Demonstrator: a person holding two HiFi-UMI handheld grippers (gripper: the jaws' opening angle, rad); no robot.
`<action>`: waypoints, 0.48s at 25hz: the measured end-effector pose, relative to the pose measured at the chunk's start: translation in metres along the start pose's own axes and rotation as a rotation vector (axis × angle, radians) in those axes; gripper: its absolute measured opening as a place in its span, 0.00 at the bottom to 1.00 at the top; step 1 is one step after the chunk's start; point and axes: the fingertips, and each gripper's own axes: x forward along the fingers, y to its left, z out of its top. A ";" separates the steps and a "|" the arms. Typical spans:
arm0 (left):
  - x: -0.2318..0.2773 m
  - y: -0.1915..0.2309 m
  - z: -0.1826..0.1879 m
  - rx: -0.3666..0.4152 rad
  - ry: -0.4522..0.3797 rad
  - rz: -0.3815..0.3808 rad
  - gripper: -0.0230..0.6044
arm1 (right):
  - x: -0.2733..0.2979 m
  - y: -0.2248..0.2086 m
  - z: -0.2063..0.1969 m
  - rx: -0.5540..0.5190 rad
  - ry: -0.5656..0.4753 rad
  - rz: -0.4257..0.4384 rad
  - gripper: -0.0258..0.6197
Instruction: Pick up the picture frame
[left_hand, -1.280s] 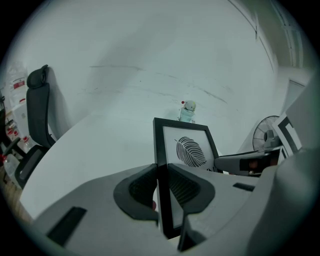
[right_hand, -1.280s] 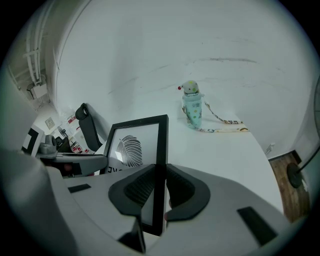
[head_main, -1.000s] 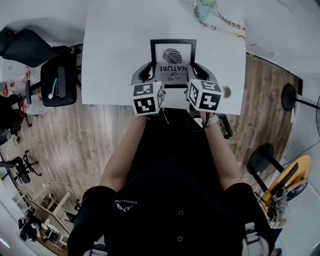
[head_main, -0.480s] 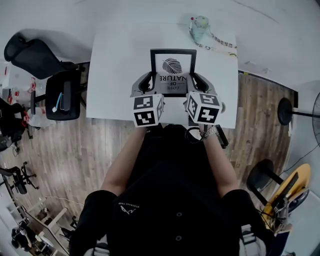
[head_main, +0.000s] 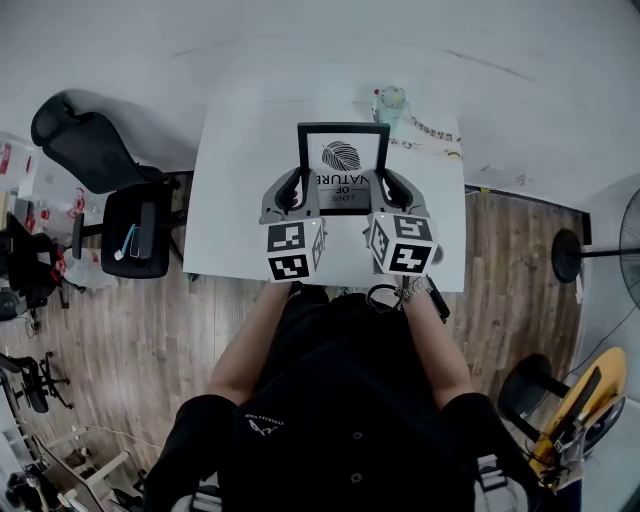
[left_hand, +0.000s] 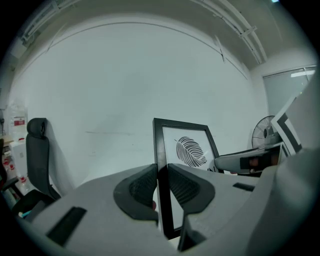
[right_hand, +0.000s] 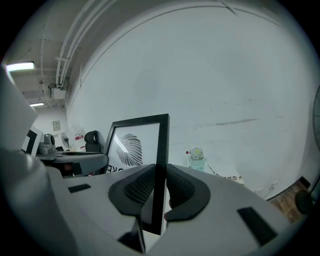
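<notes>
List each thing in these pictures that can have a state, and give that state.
picture frame, held upright, clamped at both side edges
left gripper, shut on the picture frame's left edge
right gripper, shut on the picture frame's right edge
bottle, standing upright on the table
</notes>
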 end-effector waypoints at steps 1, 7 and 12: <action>-0.003 -0.001 0.008 0.010 -0.019 0.002 0.15 | -0.003 0.001 0.007 -0.001 -0.016 0.001 0.14; -0.019 -0.001 0.051 0.054 -0.137 0.004 0.15 | -0.020 0.011 0.051 -0.038 -0.122 0.007 0.14; -0.033 -0.004 0.086 0.072 -0.216 0.000 0.15 | -0.038 0.018 0.085 -0.074 -0.205 0.006 0.14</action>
